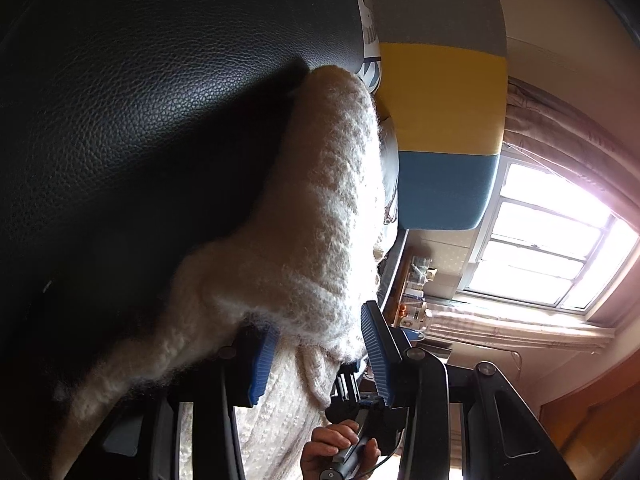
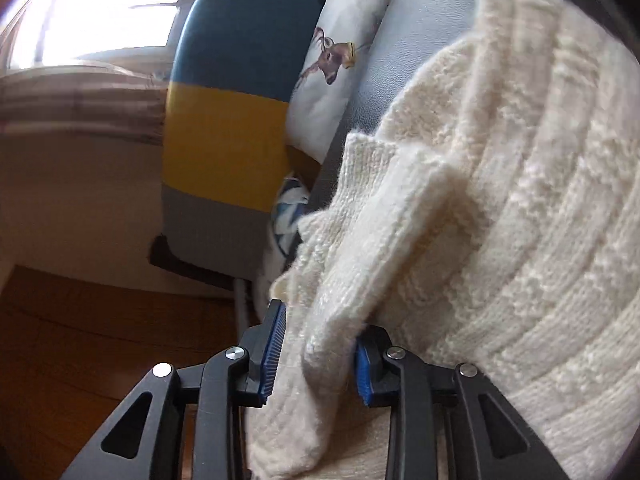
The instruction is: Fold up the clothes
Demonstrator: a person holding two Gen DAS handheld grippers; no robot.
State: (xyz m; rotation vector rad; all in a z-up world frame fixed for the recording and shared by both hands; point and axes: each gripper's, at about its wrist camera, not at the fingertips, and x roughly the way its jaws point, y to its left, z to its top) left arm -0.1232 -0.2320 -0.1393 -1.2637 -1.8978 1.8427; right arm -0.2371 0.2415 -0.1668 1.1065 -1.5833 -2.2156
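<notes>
Low in both frames, each pair of tongs bites a bunch of the cream knit sweater [image 2: 500, 208]: left tongs [image 1: 316, 354] and right tongs [image 2: 316, 354] are both clamped on its fabric. It drapes over a black leather sofa [image 1: 140, 100], lower centre to upper right. I'd judge a fold underway; keep both grips level, the edge taut, and lay it flat.

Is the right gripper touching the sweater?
Touching. The right wrist view shows the sweater pinched between the right gripper, knit against both blue pads.
</notes>
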